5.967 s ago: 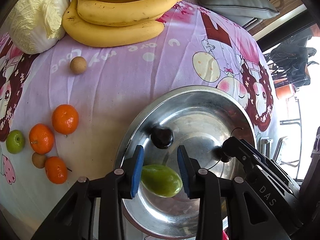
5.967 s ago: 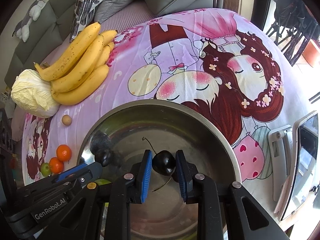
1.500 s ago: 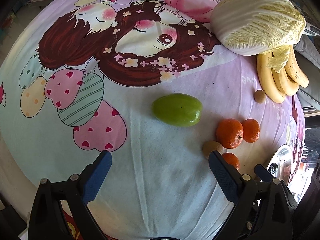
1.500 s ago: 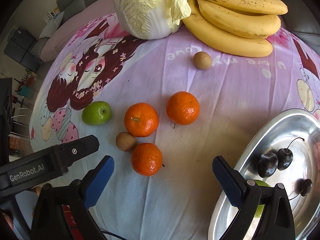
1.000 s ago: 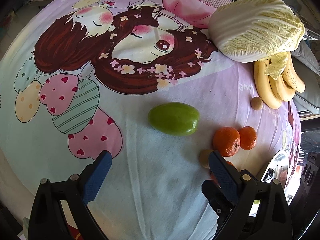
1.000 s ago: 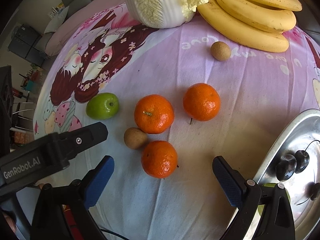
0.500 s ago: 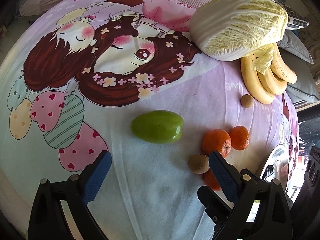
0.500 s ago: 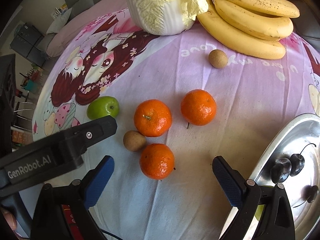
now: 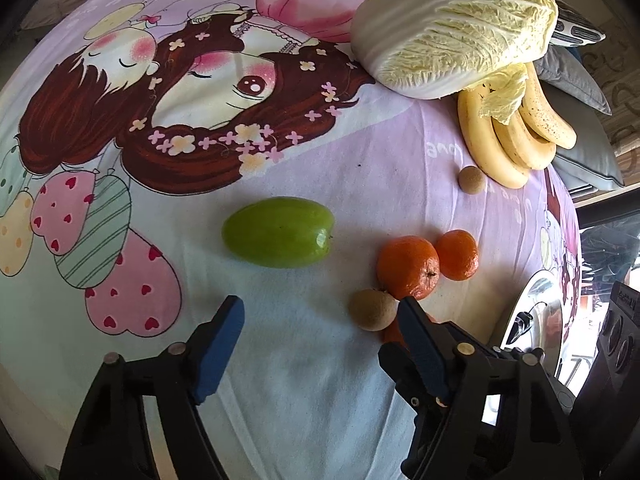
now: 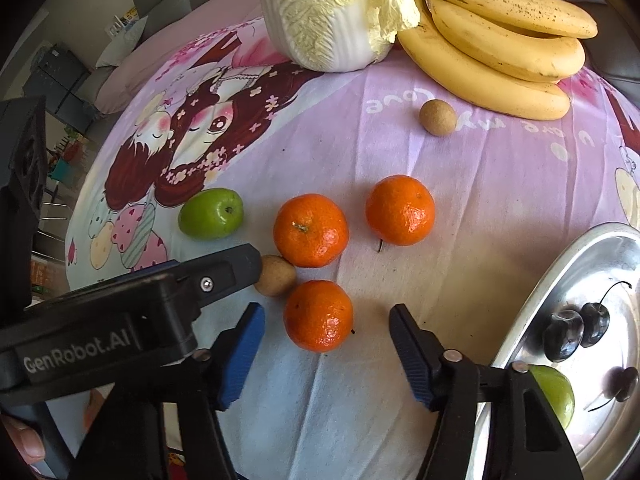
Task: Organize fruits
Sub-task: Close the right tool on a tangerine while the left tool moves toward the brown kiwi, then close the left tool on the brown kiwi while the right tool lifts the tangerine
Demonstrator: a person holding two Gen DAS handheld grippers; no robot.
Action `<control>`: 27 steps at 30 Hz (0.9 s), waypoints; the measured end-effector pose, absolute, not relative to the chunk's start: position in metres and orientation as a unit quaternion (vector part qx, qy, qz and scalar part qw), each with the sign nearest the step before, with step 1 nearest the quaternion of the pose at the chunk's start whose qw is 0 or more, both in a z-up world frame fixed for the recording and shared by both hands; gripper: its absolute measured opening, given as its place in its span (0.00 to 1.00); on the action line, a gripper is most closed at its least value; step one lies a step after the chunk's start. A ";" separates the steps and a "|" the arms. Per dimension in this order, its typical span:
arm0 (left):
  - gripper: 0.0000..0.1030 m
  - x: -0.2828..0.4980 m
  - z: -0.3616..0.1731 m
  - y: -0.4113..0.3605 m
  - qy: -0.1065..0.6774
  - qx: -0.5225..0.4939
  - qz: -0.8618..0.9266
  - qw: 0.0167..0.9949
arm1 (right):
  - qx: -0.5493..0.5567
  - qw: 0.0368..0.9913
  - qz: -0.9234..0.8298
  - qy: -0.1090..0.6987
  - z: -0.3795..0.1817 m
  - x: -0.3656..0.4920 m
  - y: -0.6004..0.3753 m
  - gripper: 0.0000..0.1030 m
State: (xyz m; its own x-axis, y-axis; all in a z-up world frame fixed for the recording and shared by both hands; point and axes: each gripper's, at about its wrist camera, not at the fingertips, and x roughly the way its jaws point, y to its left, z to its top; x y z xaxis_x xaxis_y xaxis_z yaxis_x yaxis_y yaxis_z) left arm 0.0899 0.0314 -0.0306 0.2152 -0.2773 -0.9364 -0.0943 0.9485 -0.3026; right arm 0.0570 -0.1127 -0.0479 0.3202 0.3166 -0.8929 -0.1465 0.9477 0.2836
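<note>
Closing — right claw [image 10: 326, 354] around tangerine [image 10: 318, 315].

Support surface: table under a pink cartoon-print cloth [image 10: 500, 184]. Lying directly on it — Chinese cabbage [image 10: 332, 8] at the far edge, touching a bunch of bananas [image 10: 500, 48]; one small brown fruit [image 10: 437, 117] just beside the bananas; three tangerines [image 10: 310, 230] clustered mid-table with a second brown fruit [image 10: 277, 276] touching them; green fruit [image 10: 211, 213] near the cluster; steel tray [image 10: 560, 280] at the right.

A grey sofa [image 10: 168, 4] with cushions [image 9: 580, 80] stands behind the desk [image 10: 500, 184] — cartoon-printed pink cloth, daylight — dark cabinets [image 10: 56, 80] beyond.
</note>
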 end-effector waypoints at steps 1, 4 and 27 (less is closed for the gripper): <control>0.69 0.091 -0.033 0.028 0.626 -0.151 -0.065 0.762 | 0.074 0.808 0.142 0.566 -0.049 0.057 -0.112 0.48; 0.57 0.092 -0.036 0.018 0.627 -0.154 -0.080 0.759 | 0.076 0.809 0.146 0.565 -0.049 0.056 -0.112 0.42; 0.27 0.093 -0.025 -0.020 0.610 -0.149 -0.120 0.769 | 0.077 0.816 0.150 0.553 -0.039 0.050 -0.115 0.38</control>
